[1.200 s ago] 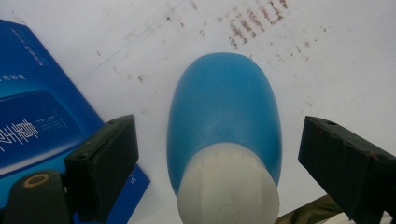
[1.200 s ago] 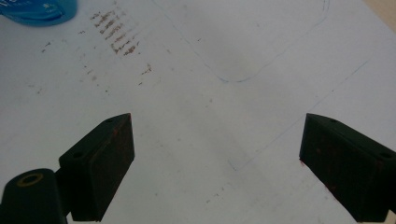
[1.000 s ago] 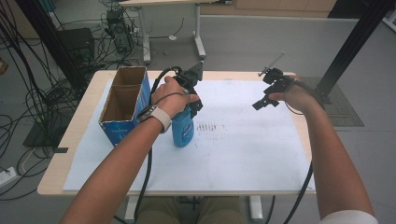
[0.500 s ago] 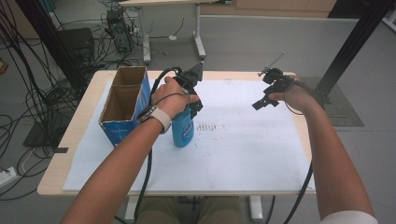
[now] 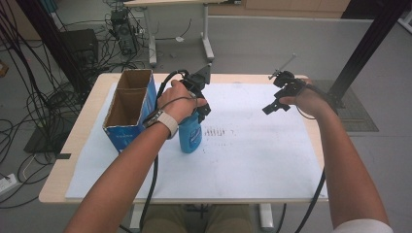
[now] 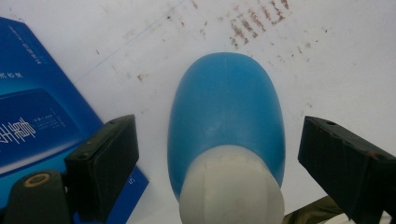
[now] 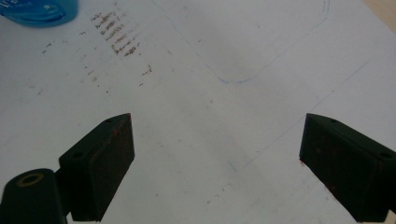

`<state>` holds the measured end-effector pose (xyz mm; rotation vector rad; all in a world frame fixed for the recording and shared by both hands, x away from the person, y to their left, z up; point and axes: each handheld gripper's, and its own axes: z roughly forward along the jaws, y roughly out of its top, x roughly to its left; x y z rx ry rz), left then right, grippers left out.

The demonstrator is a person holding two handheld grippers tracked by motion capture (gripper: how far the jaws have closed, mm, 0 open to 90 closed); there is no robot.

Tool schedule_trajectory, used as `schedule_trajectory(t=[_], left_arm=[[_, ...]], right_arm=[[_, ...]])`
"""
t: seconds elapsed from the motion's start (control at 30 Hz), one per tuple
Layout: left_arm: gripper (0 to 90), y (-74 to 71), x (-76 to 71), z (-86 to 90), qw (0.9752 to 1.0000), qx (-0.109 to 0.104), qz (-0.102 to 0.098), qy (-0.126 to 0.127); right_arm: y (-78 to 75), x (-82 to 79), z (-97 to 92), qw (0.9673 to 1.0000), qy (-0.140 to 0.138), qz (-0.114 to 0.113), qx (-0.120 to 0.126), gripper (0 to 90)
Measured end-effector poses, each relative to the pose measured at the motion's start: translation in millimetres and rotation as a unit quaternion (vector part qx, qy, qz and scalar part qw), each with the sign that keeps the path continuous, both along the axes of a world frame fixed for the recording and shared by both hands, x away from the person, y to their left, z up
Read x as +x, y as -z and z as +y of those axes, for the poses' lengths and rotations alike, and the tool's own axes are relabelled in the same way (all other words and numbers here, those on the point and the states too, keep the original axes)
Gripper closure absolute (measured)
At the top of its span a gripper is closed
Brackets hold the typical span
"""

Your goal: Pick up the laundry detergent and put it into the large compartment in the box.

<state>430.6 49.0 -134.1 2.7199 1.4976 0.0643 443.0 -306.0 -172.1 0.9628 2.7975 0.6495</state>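
The blue bottle (image 5: 190, 136) is standing upright on the white sheet (image 5: 252, 155) covering the tabletop (image 5: 87, 141), just beside the open blue cardboard box (image 5: 127, 109). The left gripper (image 6: 219, 158) is hanging right above the bottle's white cap (image 6: 232, 186), its fingers (image 6: 105, 163) standing apart on either side of the bottle with a gap on each side, not pressing on it. The right gripper (image 7: 217, 163) is hovering well away over a bare part of the sheet, its fingers (image 7: 100, 163) spread wide apart with nothing between them.
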Motion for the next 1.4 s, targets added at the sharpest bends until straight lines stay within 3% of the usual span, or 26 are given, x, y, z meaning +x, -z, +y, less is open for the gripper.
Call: schedule_trajectory(t=[1.4], left_arm=[[12.8,0.4,0.5,0.3,1.0000,0.000,-0.001,-0.001]], right_arm=[[0.4,-0.2,-2.0,1.0000,0.002,0.001,0.001,10.2]])
